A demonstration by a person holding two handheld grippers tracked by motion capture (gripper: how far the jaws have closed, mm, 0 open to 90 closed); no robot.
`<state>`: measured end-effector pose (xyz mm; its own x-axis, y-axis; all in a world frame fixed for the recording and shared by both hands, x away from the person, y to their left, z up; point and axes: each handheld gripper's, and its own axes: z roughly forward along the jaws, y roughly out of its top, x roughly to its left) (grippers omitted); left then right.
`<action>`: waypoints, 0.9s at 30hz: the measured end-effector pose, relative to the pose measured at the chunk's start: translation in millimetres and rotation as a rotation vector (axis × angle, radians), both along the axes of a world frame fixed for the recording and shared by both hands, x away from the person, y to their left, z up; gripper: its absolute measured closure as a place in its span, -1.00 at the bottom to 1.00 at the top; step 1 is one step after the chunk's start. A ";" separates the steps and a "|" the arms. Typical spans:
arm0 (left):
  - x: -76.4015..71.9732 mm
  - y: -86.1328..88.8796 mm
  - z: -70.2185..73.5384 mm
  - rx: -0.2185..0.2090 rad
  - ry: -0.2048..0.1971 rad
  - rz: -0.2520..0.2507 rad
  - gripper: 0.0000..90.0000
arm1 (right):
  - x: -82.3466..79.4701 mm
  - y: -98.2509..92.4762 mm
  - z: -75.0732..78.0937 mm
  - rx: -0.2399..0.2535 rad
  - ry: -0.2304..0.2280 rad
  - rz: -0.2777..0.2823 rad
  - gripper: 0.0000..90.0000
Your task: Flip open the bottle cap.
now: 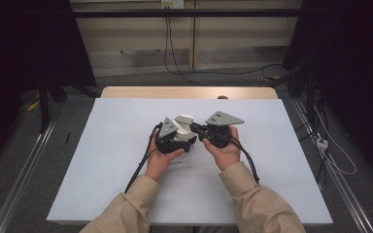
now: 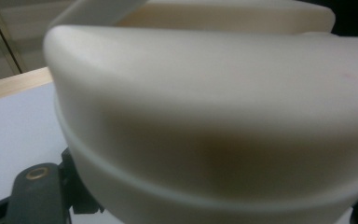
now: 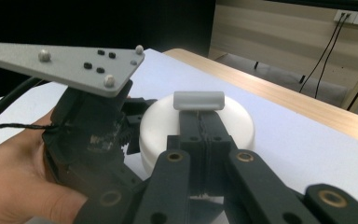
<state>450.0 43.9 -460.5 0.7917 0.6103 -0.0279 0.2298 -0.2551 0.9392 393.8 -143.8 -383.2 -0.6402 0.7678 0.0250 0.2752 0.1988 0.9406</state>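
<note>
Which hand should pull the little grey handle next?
The right gripper, probably: its fingers are already pinched on the grey handle atop the white round container. The left gripper steadies the container's side.

We see a round white container [image 1: 183,127] near the middle of the worktop [image 1: 102,160], squat and smooth-walled, with a domed lid. A thin seam runs around its body [image 2: 205,154] below the lid, plain in the left gripper view. On top sits a small grey bar-shaped handle [image 3: 199,100], lying level across the lid's middle. The container stands upright, held between the left gripper [image 1: 175,138] at its side and the right gripper [image 1: 201,130], whose closed jaws reach the handle.
</note>
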 end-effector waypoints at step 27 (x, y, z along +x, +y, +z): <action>0.0 -0.1 -0.2 -0.004 0.006 0.000 -0.59 | 17.0 11.5 14.5 -0.022 -0.034 -0.001 1.00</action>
